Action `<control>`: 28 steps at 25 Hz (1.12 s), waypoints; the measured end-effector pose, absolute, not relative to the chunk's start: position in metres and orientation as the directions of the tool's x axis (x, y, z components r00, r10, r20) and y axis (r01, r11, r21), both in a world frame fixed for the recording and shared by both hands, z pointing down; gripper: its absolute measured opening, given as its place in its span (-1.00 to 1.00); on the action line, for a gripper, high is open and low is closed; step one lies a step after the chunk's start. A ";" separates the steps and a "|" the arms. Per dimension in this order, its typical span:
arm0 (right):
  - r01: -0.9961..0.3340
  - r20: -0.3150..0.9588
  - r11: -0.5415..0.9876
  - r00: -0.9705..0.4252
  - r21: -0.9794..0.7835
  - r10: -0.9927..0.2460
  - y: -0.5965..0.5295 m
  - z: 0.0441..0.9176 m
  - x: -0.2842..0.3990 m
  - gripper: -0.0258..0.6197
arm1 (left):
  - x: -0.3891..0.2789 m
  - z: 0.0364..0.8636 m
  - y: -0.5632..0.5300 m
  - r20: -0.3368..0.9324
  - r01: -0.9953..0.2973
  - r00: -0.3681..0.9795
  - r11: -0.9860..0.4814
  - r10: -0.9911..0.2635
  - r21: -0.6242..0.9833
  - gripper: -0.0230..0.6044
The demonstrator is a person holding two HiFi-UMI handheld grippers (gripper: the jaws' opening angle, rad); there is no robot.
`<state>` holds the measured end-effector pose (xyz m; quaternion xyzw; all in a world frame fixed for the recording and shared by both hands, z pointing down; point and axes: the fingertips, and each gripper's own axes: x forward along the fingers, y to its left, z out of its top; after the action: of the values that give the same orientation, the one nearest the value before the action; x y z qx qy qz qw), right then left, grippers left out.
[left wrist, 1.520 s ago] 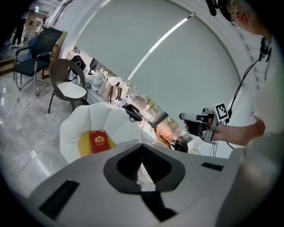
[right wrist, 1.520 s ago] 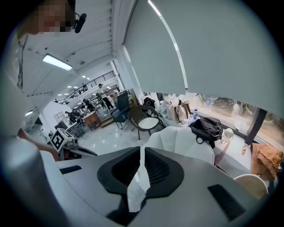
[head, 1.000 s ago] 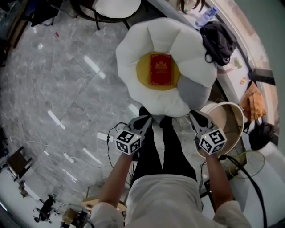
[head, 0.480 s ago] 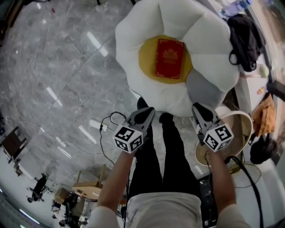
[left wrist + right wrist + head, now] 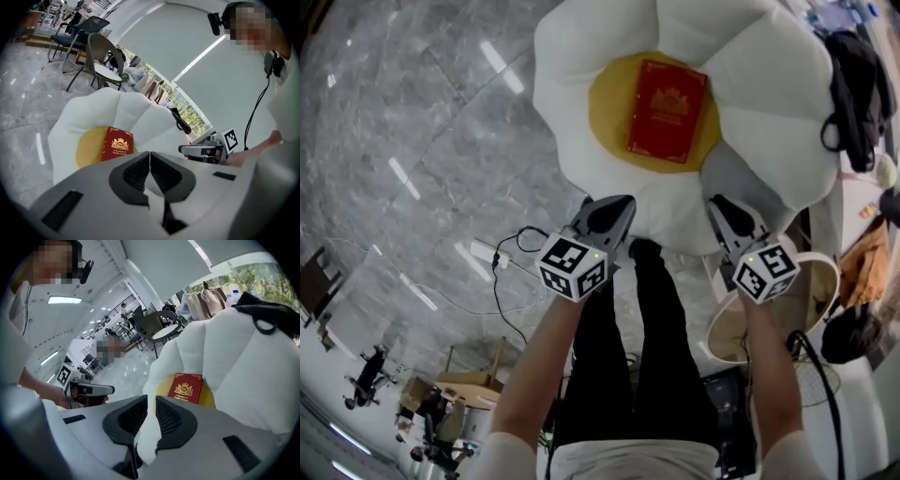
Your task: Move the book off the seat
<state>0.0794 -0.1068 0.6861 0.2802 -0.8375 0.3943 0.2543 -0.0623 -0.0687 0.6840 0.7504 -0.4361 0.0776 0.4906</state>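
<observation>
A red book with a gold crest lies flat on the yellow centre of a white flower-shaped seat. Both grippers hover short of the seat's near edge, and neither touches the book. My left gripper is shut and holds nothing. My right gripper is shut and empty too, with only a thin slit between its pads. From the left gripper the book lies ahead and to the left. From the right gripper the book lies ahead and slightly right.
A black bag rests on the seat's right side. A round tan basket stands on the floor at the right. A white power strip with a cable lies on the grey marble floor. A wicker chair stands beyond the seat.
The seat and book have come nearer and grown in the head view as the person stepped toward them. Both grippers kept their spacing and stayed shut.
</observation>
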 end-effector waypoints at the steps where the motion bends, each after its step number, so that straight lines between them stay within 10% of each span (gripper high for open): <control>1: -0.671 0.650 0.530 -0.712 -0.518 -0.267 -0.110 0.698 0.078 -0.75 | -0.062 0.696 -0.072 0.548 -0.731 0.609 -0.139 -0.574 0.668 -0.91; 22: -0.752 0.729 0.393 -0.639 -0.528 -0.243 -0.120 0.905 0.082 -0.37 | -0.069 0.908 -0.097 0.674 -0.779 0.584 -0.079 -0.451 0.622 -0.56; 28: -0.763 0.769 0.347 -0.621 -0.546 -0.156 -0.118 0.967 0.087 -0.22 | -0.059 0.958 -0.098 0.712 -0.775 0.609 -0.069 -0.349 0.628 -0.16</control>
<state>0.0872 -0.1178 0.9673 0.3027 -0.7586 0.4846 0.3132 -0.0592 -0.0983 0.9583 0.7055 -0.3982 0.1923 0.5539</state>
